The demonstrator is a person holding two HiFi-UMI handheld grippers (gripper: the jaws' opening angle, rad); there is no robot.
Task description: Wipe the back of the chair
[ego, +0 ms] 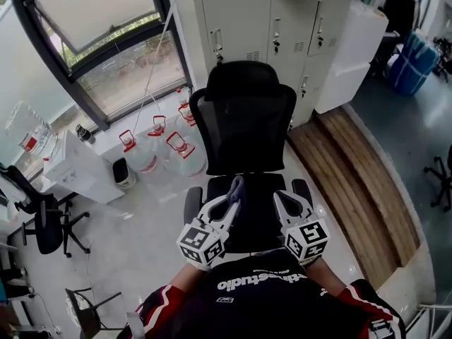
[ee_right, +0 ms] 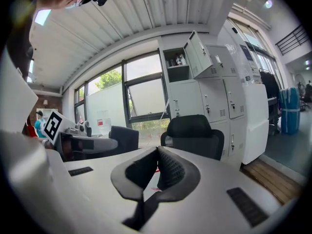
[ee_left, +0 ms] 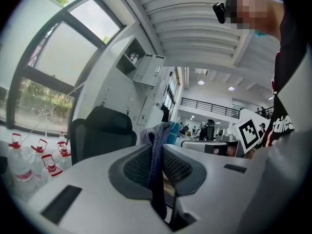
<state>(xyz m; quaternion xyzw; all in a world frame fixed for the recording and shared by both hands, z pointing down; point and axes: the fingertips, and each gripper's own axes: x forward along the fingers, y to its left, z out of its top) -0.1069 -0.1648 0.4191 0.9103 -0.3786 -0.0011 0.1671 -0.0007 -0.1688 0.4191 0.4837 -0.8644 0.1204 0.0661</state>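
Observation:
A black office chair (ego: pixel 244 129) with a mesh back and headrest stands in front of me, its back facing away from me toward the lockers. My left gripper (ego: pixel 234 187) is shut on a grey-blue cloth (ego: pixel 235 188) over the seat; the cloth (ee_left: pixel 155 152) stands pinched between the jaws in the left gripper view. My right gripper (ego: pixel 281 198) hovers beside it over the seat, shut with nothing between its jaws. The chair (ee_right: pixel 194 133) shows ahead in the right gripper view, and the chair (ee_left: pixel 100 133) shows ahead in the left gripper view too.
Grey lockers (ego: pixel 272 20) stand behind the chair. Several water bottles (ego: pixel 164 150) sit on the floor under the window at left, beside a white box (ego: pixel 81 168). A wooden step (ego: pixel 357 182) runs along the right. Another black chair (ego: pixel 39 221) is at far left.

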